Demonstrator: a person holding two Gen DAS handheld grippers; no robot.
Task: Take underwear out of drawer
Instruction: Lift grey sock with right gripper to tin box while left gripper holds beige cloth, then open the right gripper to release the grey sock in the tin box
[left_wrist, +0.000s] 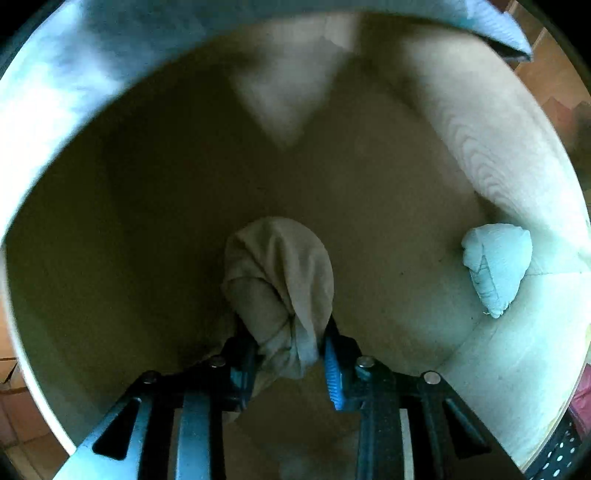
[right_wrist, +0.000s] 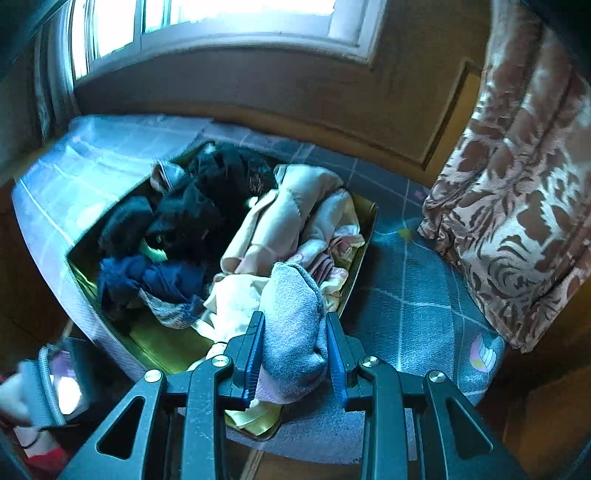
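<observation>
Dim drawer (left_wrist: 147, 221) interior, blurred top; window (right_wrist: 221, 14) glare; fisheye edges warped.

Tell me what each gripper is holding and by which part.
The left gripper pinches the rolled beige garment at its bunched near end. The right gripper clamps the folded grey cloth across its middle.

The drawer (left_wrist: 491, 373) floor carries a beige bundle (left_wrist: 277, 280) in the middle and a white bundle (left_wrist: 496, 266) at right. The bed (right_wrist: 417, 310) holds a tray (right_wrist: 364, 236) heaped with clothes (right_wrist: 207, 236).
</observation>
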